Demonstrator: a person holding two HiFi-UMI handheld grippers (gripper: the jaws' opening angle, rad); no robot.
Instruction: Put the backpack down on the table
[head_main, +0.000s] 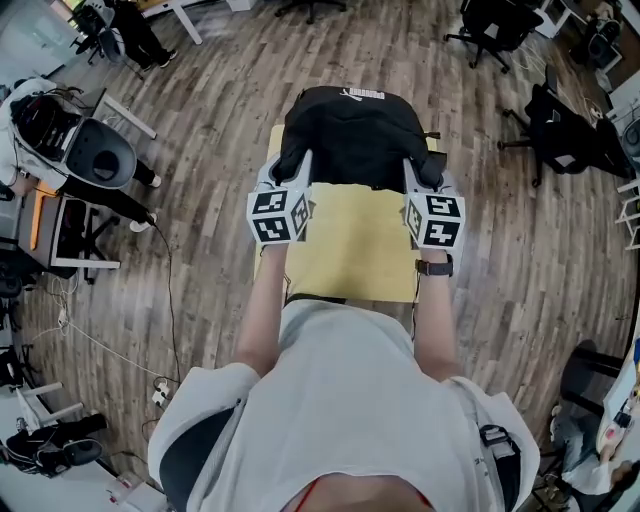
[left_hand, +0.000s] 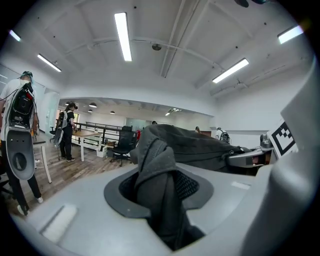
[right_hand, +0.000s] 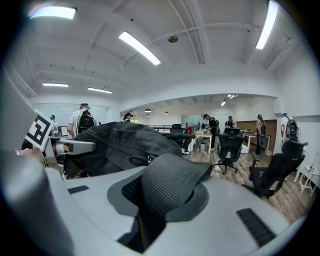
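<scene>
White shirt (head_main: 340, 400) of the person fills the foreground. Black backpack (head_main: 355, 135) is over the table's (head_main: 350, 250) far edge. Left gripper (head_main: 291, 168) jaws are clamped on its fabric strap (left_hand: 160, 200), and right gripper (head_main: 424, 172) jaws on its mesh strap (right_hand: 170, 190). Wooden floor (head_main: 220, 120) surrounds the table.

We are in an open-plan office: wood-plank floor (head_main: 540, 260), black swivel chairs (head_main: 497, 25) at the head view's upper right, desks (left_hand: 89, 134) at the left gripper view's mid-left, and ceiling strip lights (left_hand: 122, 36) overhead.
</scene>
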